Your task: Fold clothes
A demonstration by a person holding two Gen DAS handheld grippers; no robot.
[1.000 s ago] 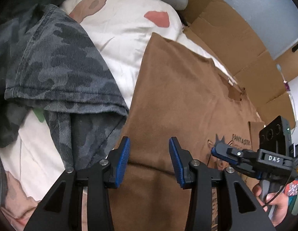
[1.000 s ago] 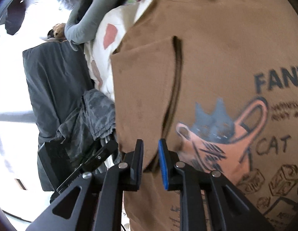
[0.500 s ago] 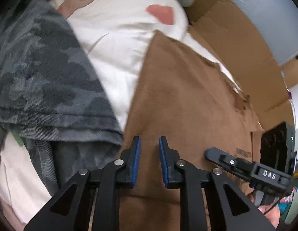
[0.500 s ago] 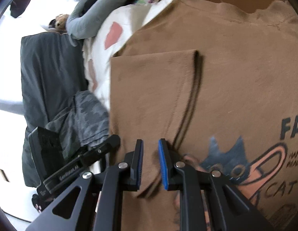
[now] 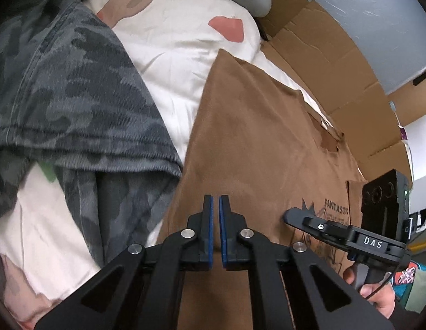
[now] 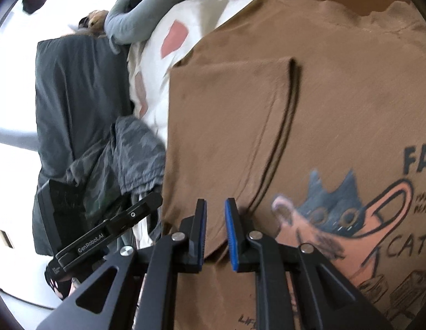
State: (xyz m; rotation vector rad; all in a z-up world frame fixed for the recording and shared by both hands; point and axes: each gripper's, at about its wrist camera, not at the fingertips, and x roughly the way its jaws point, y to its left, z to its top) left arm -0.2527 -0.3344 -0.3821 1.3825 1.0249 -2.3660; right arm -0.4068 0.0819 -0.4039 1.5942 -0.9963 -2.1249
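Since a second ago my left gripper (image 5: 215, 206) has closed over the brown printed cotton T-shirt (image 5: 262, 143); its jaws now stand almost together, and I cannot tell if cloth is pinched. My right gripper (image 6: 215, 209) stands narrowly open at the folded sleeve edge (image 6: 290, 104). Grey camouflage trousers (image 5: 75, 104) lie beside the shirt on the white patterned bedsheet (image 5: 180, 63).

The left gripper (image 5: 215, 206) pointed steeply downward, its blue pads almost touching after closing. The right gripper (image 6: 215, 209), toward three o'clock, angled downward with jaws narrowly parted. A hand (image 5: 378, 294) gripped its handle.
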